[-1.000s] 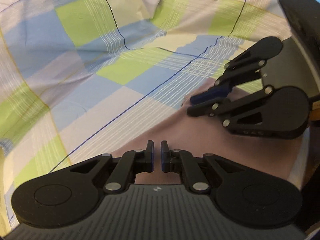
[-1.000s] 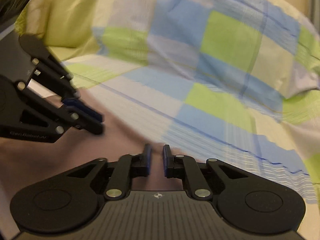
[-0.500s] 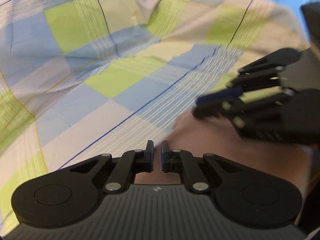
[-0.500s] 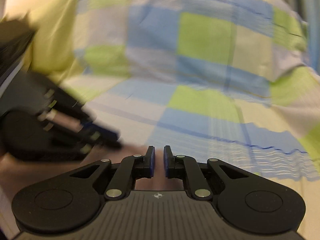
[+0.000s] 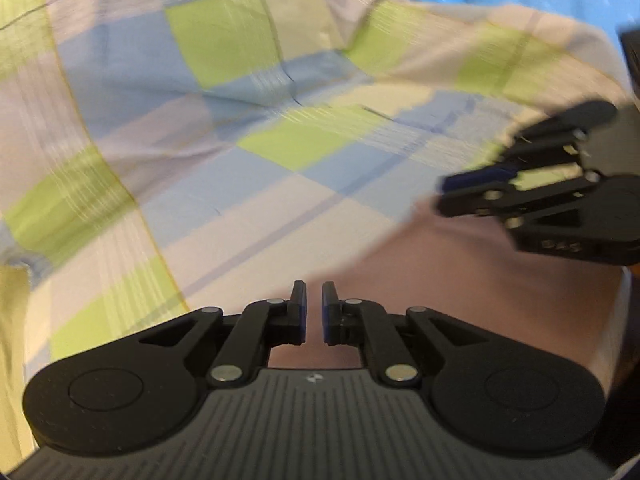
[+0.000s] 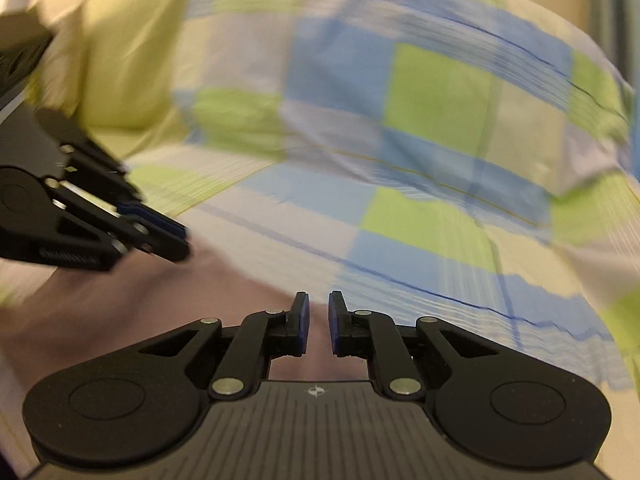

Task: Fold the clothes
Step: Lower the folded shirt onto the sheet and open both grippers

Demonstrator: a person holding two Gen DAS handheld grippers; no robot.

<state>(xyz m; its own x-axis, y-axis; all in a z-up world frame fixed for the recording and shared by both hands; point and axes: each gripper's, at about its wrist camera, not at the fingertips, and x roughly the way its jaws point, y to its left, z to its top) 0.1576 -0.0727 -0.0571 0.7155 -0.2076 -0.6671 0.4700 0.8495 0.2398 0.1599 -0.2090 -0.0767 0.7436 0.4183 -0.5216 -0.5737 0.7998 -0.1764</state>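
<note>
No legible text on the checked green, blue and white bedding fabric point(image 6: 420, 128).

Raised lettering stands on the black plastic body of the right gripper point(image 5: 442, 194) in the left wrist view, and on the left gripper point(image 6: 182, 242) in the right wrist view; both are blurred and cannot be read.

A small white emblem, not lettering, marks the ribbed grey housing point(image 5: 314, 378) at the base of each camera's own gripper.

Mauve garment point(image 5: 480, 280) flat on checked bedding point(image 5: 240, 120)
</note>
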